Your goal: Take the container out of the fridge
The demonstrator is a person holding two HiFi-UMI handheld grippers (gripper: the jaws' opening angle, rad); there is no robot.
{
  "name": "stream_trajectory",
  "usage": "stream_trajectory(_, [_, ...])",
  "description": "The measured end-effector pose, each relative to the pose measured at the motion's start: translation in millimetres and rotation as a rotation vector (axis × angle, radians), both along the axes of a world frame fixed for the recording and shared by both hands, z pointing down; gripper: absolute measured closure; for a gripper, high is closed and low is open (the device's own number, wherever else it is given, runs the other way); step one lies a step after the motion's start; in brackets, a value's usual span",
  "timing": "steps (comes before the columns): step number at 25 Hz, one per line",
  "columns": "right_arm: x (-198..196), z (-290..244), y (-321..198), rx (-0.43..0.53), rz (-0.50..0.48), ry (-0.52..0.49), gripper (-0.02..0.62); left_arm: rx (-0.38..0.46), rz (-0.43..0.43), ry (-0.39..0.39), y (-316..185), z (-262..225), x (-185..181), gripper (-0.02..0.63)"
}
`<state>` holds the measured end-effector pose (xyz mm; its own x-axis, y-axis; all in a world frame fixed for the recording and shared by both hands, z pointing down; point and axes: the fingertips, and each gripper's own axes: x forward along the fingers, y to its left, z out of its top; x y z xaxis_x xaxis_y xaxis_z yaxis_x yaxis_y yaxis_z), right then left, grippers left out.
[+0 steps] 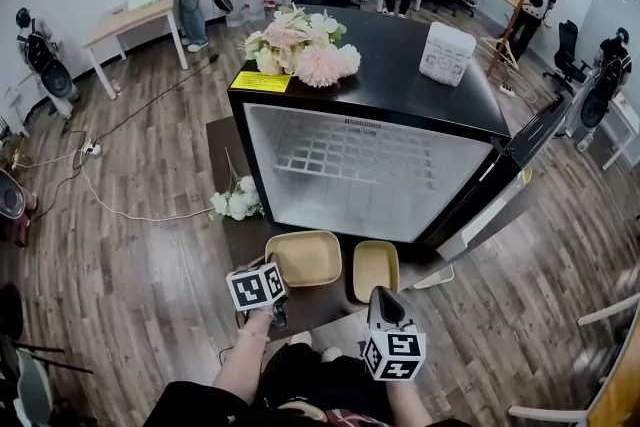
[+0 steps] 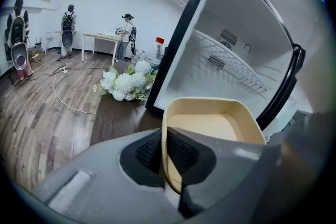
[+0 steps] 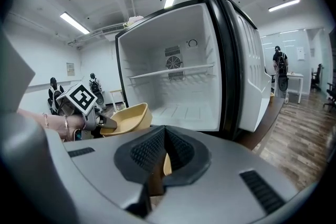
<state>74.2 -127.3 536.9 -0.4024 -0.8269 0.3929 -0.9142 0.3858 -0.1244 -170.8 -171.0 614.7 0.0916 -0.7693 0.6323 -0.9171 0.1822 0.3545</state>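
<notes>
There's the left claw [image 2: 167, 152], bitten down on the near rim of a beige container [image 2: 210, 126] that runs out ahead of it, nothing inside, just short of the open fridge [image 2: 236, 34]. The right gripper view alone shows the right claw [image 3: 161, 159] pinched on a thin beige edge. The head view makes that a second container [image 1: 375, 267], ahead of it, also empty.

The left gripper [image 2: 165, 152] and right gripper [image 3: 164, 153]: grey shells, black ribbed pads [image 2: 184, 152], each carrying a white cube [image 1: 258, 287] with black square markers; bracelet [image 1: 250, 335] on left wrist; black clothing [image 1: 200, 405]
</notes>
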Motion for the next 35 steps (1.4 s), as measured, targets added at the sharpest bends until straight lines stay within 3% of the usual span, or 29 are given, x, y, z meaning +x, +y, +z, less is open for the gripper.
stream_trajectory(19, [-4,19,10,-0.051,-0.008,0.018,0.586,-0.149,0.015,-0.029,25,65,3,0.597])
stream_trajectory(35, [13,22,12,-0.060,0.037,0.043,0.586,-0.231,-0.011,-0.112,28,93,7,0.597])
